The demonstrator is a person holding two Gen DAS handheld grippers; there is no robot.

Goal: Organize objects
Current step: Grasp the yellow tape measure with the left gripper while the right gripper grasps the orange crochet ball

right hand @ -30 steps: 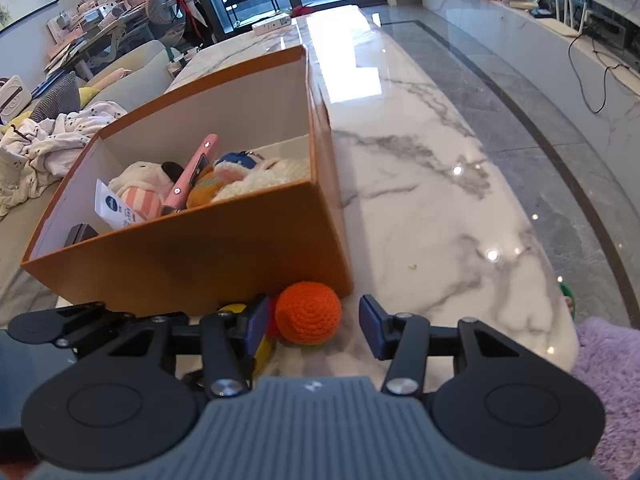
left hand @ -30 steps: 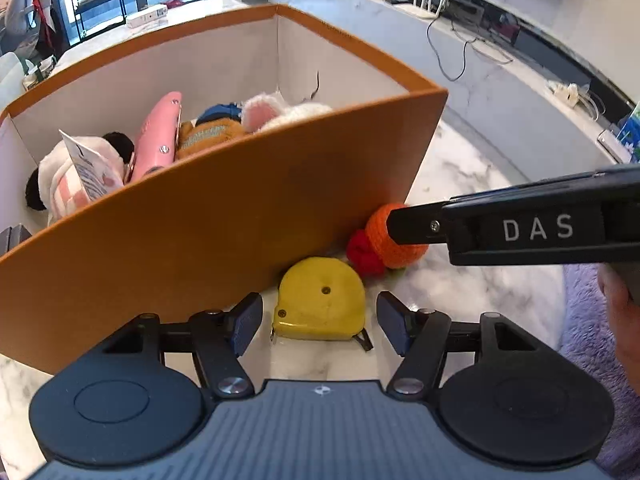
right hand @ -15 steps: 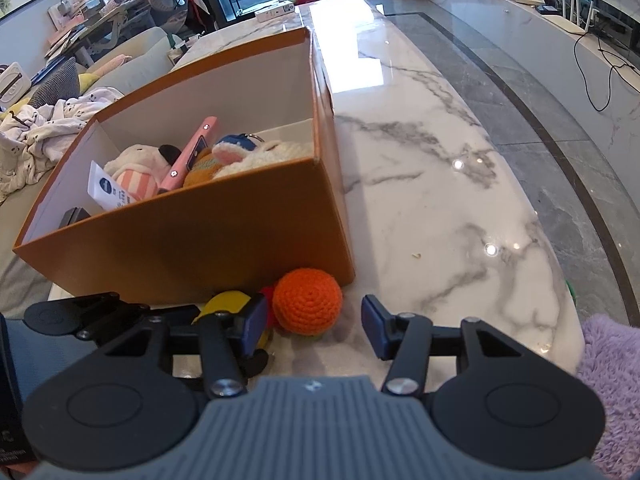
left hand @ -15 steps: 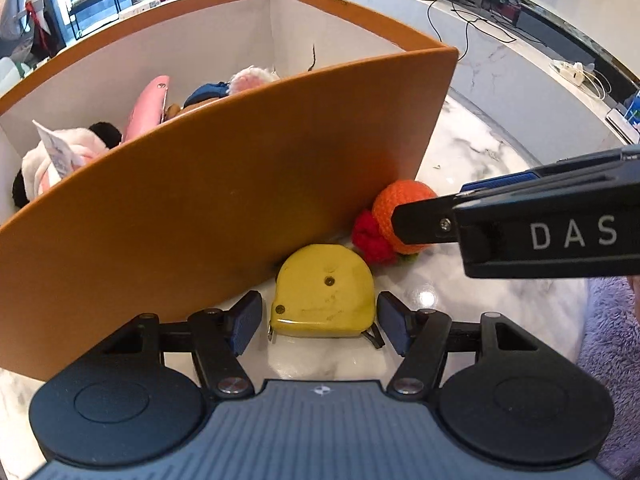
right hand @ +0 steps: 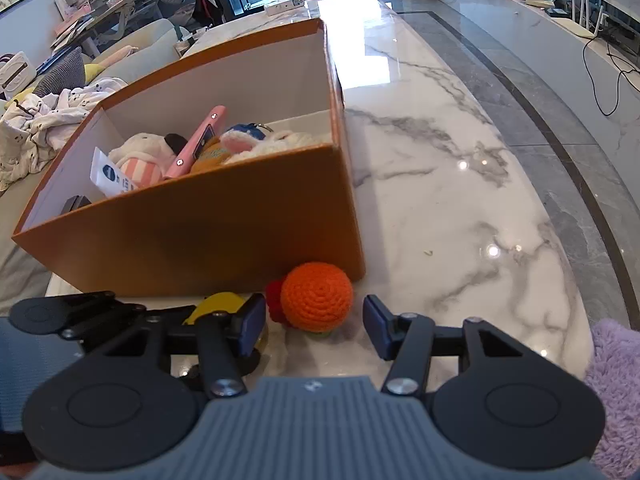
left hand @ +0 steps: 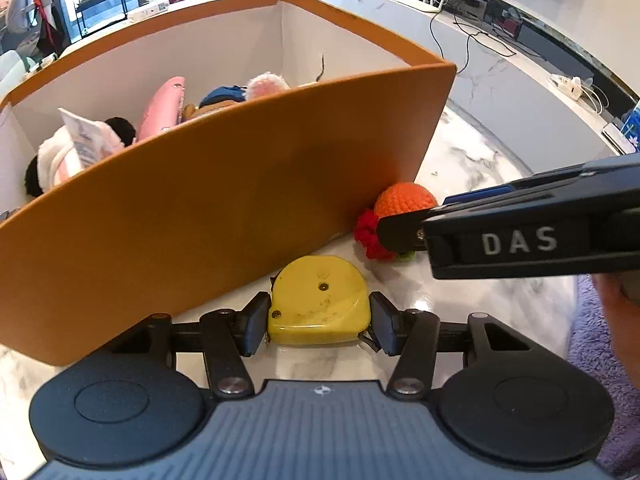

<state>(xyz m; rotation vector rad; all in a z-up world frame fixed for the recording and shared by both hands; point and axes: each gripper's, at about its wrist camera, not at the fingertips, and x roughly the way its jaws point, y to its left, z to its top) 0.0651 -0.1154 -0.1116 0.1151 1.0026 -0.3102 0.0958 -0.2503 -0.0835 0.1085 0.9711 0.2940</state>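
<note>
Left hand-held gripper [left hand: 319,322] has its jaws closing around the yellow tape measure [left hand: 319,298], which lies flat on the white marble desk [right hand: 460,208] just in front of the orange box [left hand: 224,208]; both dark pads sit right against the sides of the yellow case (contact looks made on each side). Right hand-held gripper [right hand: 315,322] reaches in from the right of that view, its jaws spread and easing wider, with the orange crocheted ball [right hand: 317,295] between the fingertips but the pads clear of it. That ball rests on the desk touching the near right corner of the box, and a red crocheted piece [left hand: 370,236] is pressed against its left side, between the ball and the tape measure. A small bit of green shows under the ball.

Inside the box lie several soft things: a white plush toy with black ears [right hand: 142,152] carrying a paper tag [right hand: 110,176], a pink flat case [right hand: 198,140] leaning diagonally, something blue [right hand: 244,130] and a fluffy white and pink piece [left hand: 266,82]. A purple fuzzy sleeve [right hand: 616,364] shows at the right edge of the right wrist view. Beyond the desk stand a sofa with crumpled clothes and a long marble counter with cables.
</note>
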